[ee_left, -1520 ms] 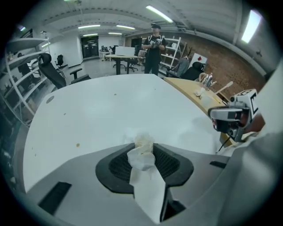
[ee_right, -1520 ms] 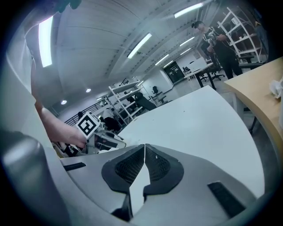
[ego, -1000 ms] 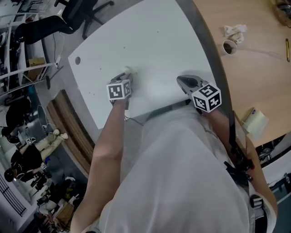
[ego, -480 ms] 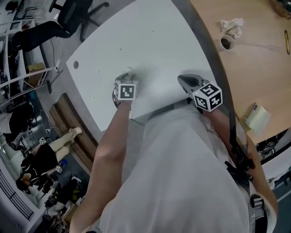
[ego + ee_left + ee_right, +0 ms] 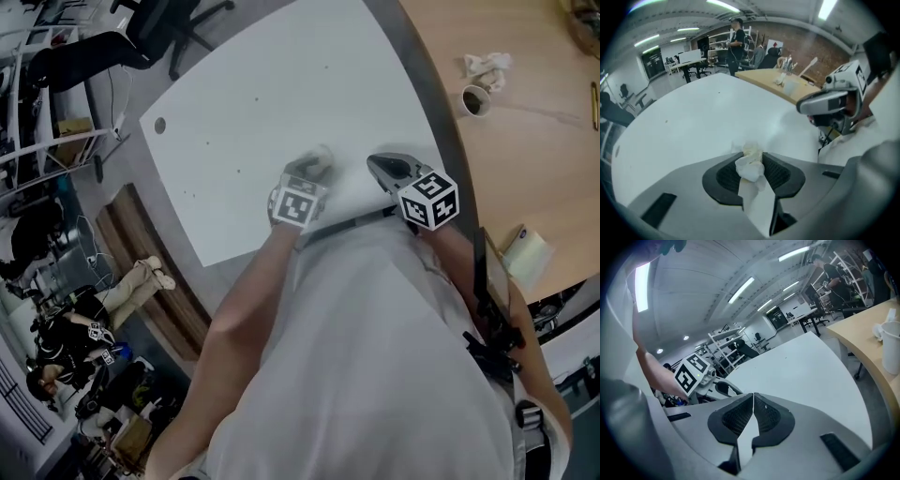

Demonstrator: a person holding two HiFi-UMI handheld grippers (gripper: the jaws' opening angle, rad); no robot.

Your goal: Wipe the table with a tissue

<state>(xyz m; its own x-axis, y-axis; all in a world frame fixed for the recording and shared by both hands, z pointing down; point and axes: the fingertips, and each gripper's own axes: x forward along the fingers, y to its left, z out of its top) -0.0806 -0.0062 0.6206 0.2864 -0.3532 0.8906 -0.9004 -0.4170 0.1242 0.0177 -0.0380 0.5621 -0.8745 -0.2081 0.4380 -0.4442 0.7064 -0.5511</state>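
Tissue (image 5: 750,165), one crumpled white wad of soft, creased paper, is pinched between the ribbed black pads of the left gripper (image 5: 315,167), its puffed end poking past the jaw tips toward the white table (image 5: 281,84); whether it actually presses on the surface cannot be told. There are two grippers, both grey moulded shells, and each carries one marker cube: the left cube (image 5: 298,204) and the right cube (image 5: 428,199), white with black squares. The right gripper (image 5: 753,401) has its two meshed pads closed tip to tip with nothing between them, and it hangs near the table's near edge, beside the left one. Two tables show: the white one, smooth and matt with a curved edge, and a wooden table (image 5: 534,150) of pale grain to its right. On the wood stand one round paper cup (image 5: 474,99) and, just beside it, a second crumpled paper wad (image 5: 487,66). The head view gives only a pale blur at the left gripper's tip, while the left gripper view shows the tissue's folds and the grip on it plainly. The right gripper view alone shows that gripper's pads meeting, and it catches the left cube at its own left side.
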